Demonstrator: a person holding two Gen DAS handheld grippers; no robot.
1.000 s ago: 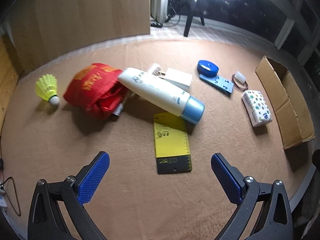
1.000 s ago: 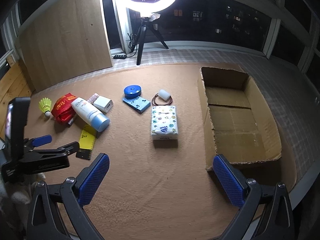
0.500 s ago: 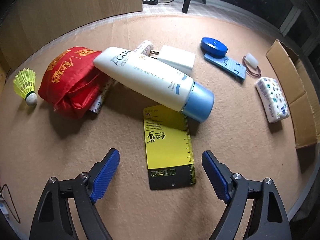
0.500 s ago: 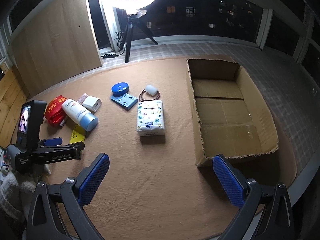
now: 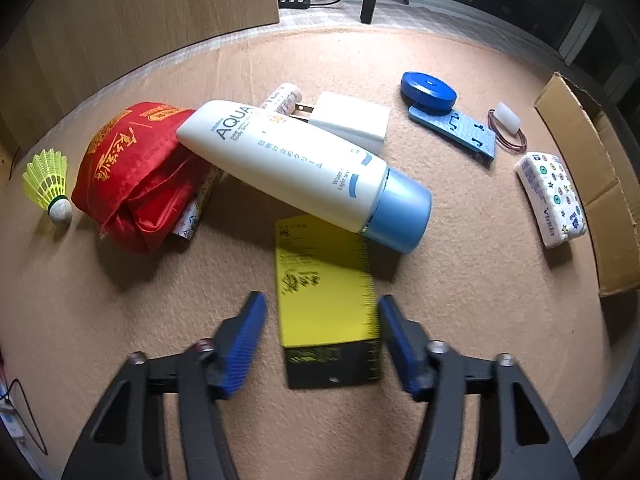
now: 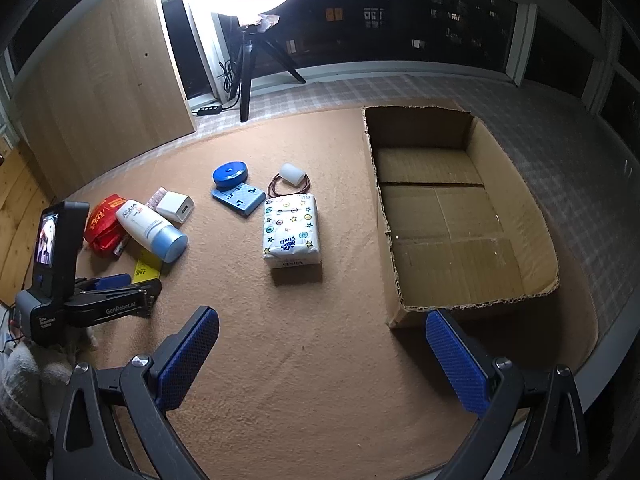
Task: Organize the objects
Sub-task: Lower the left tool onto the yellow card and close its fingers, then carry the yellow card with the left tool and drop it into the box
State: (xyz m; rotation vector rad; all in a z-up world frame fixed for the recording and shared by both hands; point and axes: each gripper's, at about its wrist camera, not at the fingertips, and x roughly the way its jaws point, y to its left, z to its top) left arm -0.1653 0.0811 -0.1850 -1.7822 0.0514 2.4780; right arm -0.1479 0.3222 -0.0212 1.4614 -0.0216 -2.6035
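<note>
Yellow and black, the ruler card lies flat on the tan felt bench, and my left tool has it between its blue pads while the jaws are closing. The right pad looks just at the card's edge; the left pad stands apart from it, so I have no grip. At twelve o'clock from the card, a white lotion tube with a blue cap lies across its far end. At ten o'clock sits a red cloth bundle, and at nine o'clock from that a yellow shuttlecock. Behind the tube, at one o'clock, is a white charger. Further toward two o'clock lie a blue round tape resting on a blue card, then a red hair band.

My right tool hangs wide over bare felt with nothing between its pads. From it, a tissue pack lies at twelve o'clock and the cardboard box at two o'clock.
</note>
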